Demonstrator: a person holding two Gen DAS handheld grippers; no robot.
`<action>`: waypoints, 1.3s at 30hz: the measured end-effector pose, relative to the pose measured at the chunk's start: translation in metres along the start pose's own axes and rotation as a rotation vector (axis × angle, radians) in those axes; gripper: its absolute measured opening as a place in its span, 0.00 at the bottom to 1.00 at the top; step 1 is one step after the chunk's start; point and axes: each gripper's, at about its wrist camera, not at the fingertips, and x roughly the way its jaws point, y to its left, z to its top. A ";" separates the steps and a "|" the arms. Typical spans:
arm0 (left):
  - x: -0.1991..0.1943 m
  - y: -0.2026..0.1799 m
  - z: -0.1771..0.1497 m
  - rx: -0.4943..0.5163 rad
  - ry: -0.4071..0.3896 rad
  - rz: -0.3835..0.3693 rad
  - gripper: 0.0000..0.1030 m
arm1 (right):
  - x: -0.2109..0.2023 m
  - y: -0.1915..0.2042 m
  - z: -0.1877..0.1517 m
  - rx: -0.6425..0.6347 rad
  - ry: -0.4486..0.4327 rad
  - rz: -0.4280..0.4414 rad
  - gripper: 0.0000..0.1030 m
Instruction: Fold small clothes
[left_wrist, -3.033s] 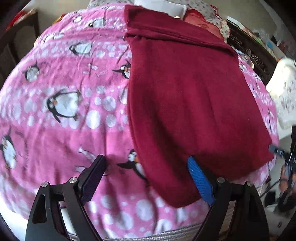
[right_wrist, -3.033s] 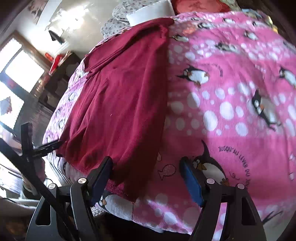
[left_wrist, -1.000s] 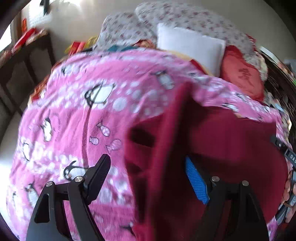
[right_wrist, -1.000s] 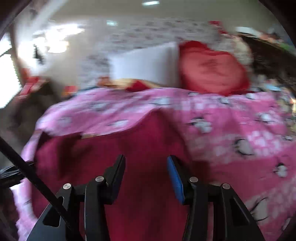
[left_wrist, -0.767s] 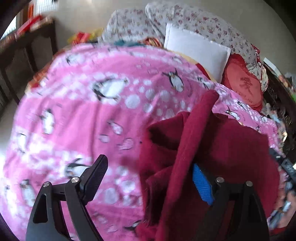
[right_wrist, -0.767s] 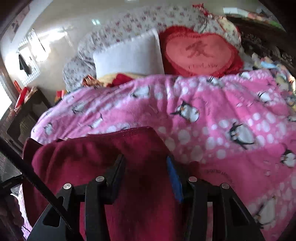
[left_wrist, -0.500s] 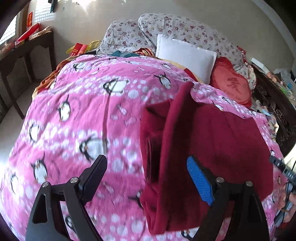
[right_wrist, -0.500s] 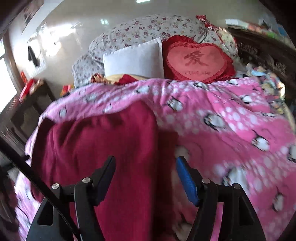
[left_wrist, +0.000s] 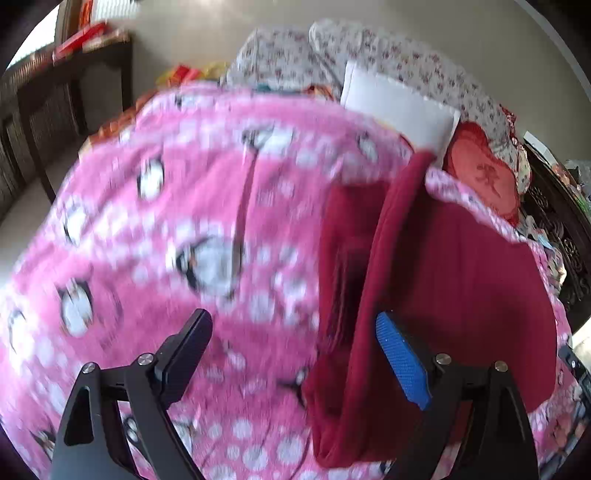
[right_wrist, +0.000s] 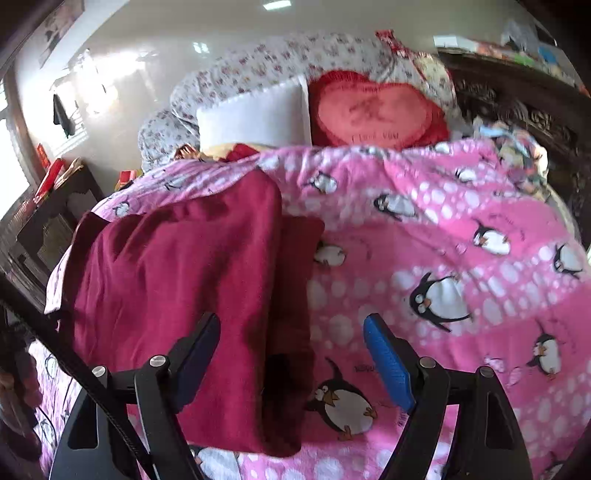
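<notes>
A dark red garment (left_wrist: 461, 295) lies folded over on the pink penguin blanket (left_wrist: 166, 229). Its doubled edge runs toward me in the left wrist view. In the right wrist view the garment (right_wrist: 177, 280) lies left of centre, with a lower layer showing along its right side. My left gripper (left_wrist: 291, 354) is open and empty above the blanket, its blue pad beside the garment's fold. My right gripper (right_wrist: 291, 350) is open and empty above the garment's right edge.
A white pillow (right_wrist: 255, 114), a red heart cushion (right_wrist: 373, 110) and floral pillows (left_wrist: 406, 62) lie at the head of the bed. A dark wooden table (left_wrist: 66, 85) stands at the left, a carved dark headboard (right_wrist: 524, 107) at the right.
Both grippers carried the garment's near edge up and over toward the pillows, let it go and opened. They have since drawn back a little, and the garment now lies folded.
</notes>
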 end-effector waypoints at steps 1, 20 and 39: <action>-0.001 -0.003 0.007 -0.007 -0.012 0.003 0.88 | -0.003 0.003 0.000 -0.004 -0.007 0.012 0.64; 0.022 -0.006 0.050 -0.055 -0.032 0.131 0.88 | 0.024 0.024 0.006 -0.040 0.029 0.011 0.43; 0.025 -0.037 0.059 -0.038 -0.019 0.125 0.88 | 0.019 0.099 0.029 -0.110 -0.020 0.149 0.55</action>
